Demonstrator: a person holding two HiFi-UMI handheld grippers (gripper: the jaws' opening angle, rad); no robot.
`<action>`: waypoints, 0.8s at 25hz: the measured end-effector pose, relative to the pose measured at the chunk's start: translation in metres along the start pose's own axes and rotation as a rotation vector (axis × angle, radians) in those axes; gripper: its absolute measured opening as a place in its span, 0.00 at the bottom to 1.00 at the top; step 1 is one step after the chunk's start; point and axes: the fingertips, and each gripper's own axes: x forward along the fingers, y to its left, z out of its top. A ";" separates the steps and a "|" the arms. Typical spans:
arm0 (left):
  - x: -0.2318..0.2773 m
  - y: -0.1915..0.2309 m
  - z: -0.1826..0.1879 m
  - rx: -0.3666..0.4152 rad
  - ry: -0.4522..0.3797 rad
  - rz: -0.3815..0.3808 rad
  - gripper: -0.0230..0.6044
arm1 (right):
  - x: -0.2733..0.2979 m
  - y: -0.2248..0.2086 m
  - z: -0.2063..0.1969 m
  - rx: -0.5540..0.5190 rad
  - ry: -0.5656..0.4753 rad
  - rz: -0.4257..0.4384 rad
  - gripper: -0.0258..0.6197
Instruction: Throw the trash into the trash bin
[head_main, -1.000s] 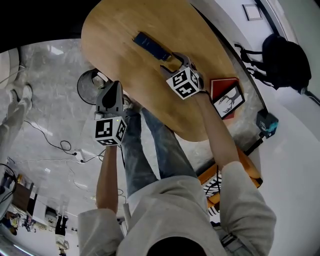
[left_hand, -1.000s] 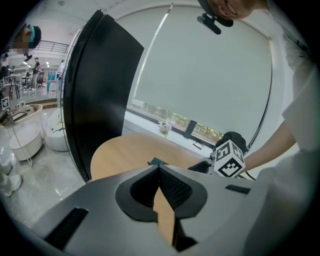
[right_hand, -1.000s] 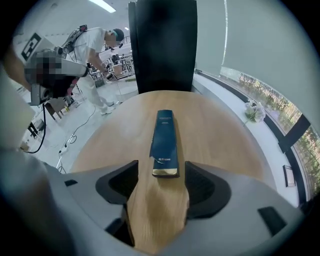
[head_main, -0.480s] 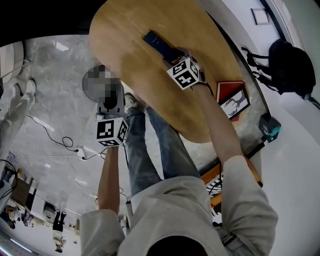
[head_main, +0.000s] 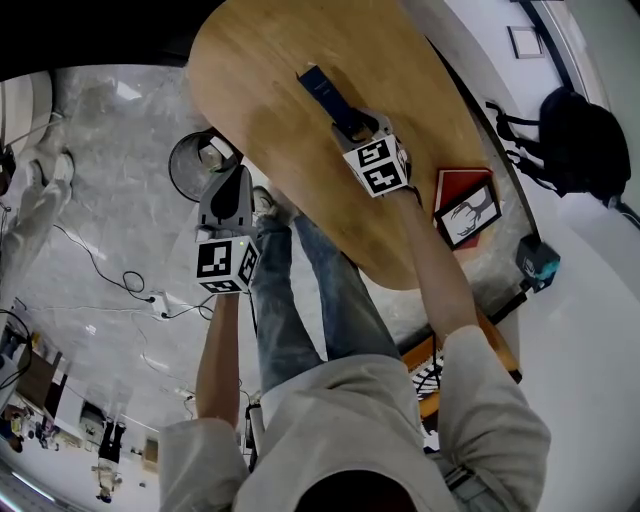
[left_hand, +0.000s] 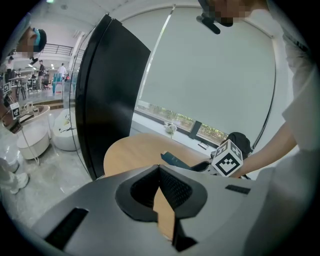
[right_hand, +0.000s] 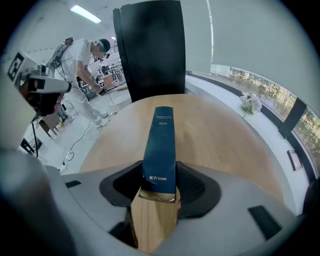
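Since the earlier frame the right claw (right_hand: 159, 181) has been drawing its jaws in around the near end of the dark blue box (right_hand: 161, 140), and the pads now look to press its sides. That box lies flat on the table (head_main: 300, 190), upper middle of the head view. Beside the table edge the left claw (left_hand: 160, 172) hangs closed and empty near the trash bin (head_main: 183, 178) at upper left. The grasp seems made; lifting, carrying and dropping remain.

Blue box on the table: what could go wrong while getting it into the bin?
The right hand-held gripper has just been closing on only the near end of the long blue box, so it may tilt or slip when lifted. The trash bin stands on the floor beyond the wooden table, so a loose grip might drop it short.
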 end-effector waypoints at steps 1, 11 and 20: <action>-0.001 0.001 0.000 -0.001 -0.002 0.001 0.07 | -0.006 0.002 0.003 0.010 -0.022 -0.007 0.38; -0.014 0.009 -0.001 -0.016 -0.022 0.022 0.07 | -0.082 0.042 0.028 0.126 -0.259 -0.043 0.38; -0.037 0.026 -0.007 -0.036 -0.041 0.053 0.07 | -0.119 0.112 0.050 0.102 -0.362 -0.005 0.38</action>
